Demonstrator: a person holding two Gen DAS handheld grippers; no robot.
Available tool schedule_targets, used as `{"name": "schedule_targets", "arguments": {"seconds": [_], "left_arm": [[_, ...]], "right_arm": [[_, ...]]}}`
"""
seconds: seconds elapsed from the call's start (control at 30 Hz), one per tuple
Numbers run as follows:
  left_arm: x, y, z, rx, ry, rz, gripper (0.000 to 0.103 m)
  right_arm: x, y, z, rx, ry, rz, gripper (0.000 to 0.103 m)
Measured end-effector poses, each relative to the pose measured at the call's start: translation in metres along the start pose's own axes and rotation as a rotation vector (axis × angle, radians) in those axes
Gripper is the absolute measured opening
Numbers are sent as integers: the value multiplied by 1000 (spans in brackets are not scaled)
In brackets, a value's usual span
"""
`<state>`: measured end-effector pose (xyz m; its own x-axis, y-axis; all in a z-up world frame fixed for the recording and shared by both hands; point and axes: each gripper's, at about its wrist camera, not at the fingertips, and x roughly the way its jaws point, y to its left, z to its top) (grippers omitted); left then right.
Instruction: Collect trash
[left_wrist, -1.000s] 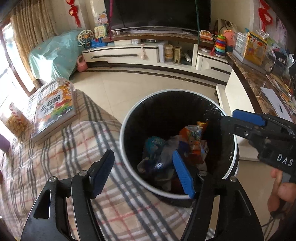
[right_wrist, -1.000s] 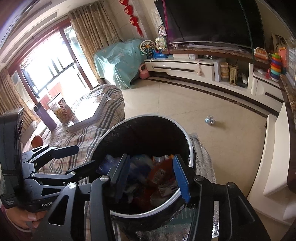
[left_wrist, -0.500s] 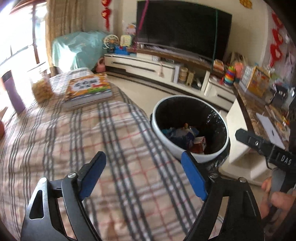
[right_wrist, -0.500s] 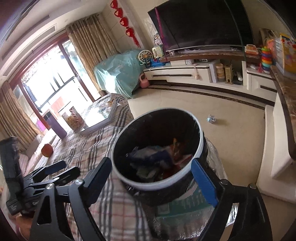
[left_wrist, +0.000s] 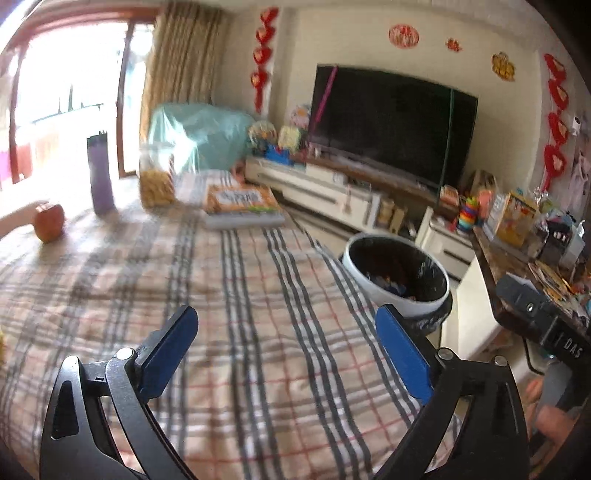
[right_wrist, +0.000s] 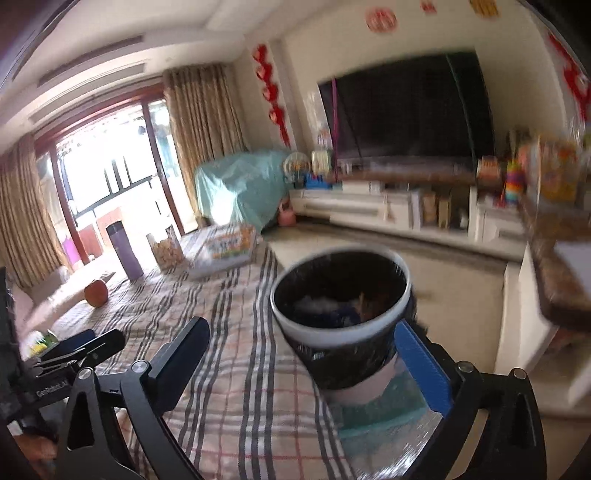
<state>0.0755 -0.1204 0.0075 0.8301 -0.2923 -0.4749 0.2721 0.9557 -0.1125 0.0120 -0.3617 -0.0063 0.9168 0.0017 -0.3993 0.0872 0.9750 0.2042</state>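
Note:
The white trash bin (left_wrist: 391, 300) with a black liner stands on the floor off the far right edge of the checked-cloth table (left_wrist: 258, 295). Crumpled wrappers (left_wrist: 389, 283) lie inside it. My left gripper (left_wrist: 284, 317) hovers over the cloth, back and left of the bin, its jaws opening with nothing between them. In the right wrist view the bin (right_wrist: 332, 334) sits just ahead, and my right gripper (right_wrist: 301, 326) frames it from behind without touching, jaws opening and empty. Each tool shows at the edge of the other's view: the right gripper (left_wrist: 543, 325) and the left gripper (right_wrist: 81, 347).
At the table's far end stand an apple (left_wrist: 50, 221), a purple bottle (left_wrist: 99, 173), a jar of snacks (left_wrist: 157, 181) and a picture book (left_wrist: 240, 206). A hand (left_wrist: 14, 221) rests beside the apple. A cluttered counter (left_wrist: 517, 258) runs along the right, a TV stand (left_wrist: 332, 192) behind.
Both grippers have pulled back from above the bin and spread their jaws wide. The bin now looks smaller and farther, and more of the checked table has come into sight.

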Motion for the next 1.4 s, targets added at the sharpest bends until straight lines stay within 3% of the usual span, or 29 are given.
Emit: {"name": "schedule_targets", "arguments": {"seconds": [0.13, 0.2, 0.47, 0.77, 1.4], "left_arm": [[-23, 2, -6, 20, -89, 113, 103], [-26, 5, -13, 25, -100, 167, 103], [-42, 22, -39, 17, -140, 246, 103], [-49, 29, -48, 3, -147, 274, 103], [-61, 13, -49, 27, -185, 264, 103]], "right_arm": [[-29, 19, 8, -76, -138, -27, 103], [-29, 25, 4, -86, -137, -32, 103], [-27, 39, -25, -103, -148, -30, 103], [-32, 43, -40, -101, -210, -45, 103], [-33, 42, -46, -85, -192, -37, 103]]}}
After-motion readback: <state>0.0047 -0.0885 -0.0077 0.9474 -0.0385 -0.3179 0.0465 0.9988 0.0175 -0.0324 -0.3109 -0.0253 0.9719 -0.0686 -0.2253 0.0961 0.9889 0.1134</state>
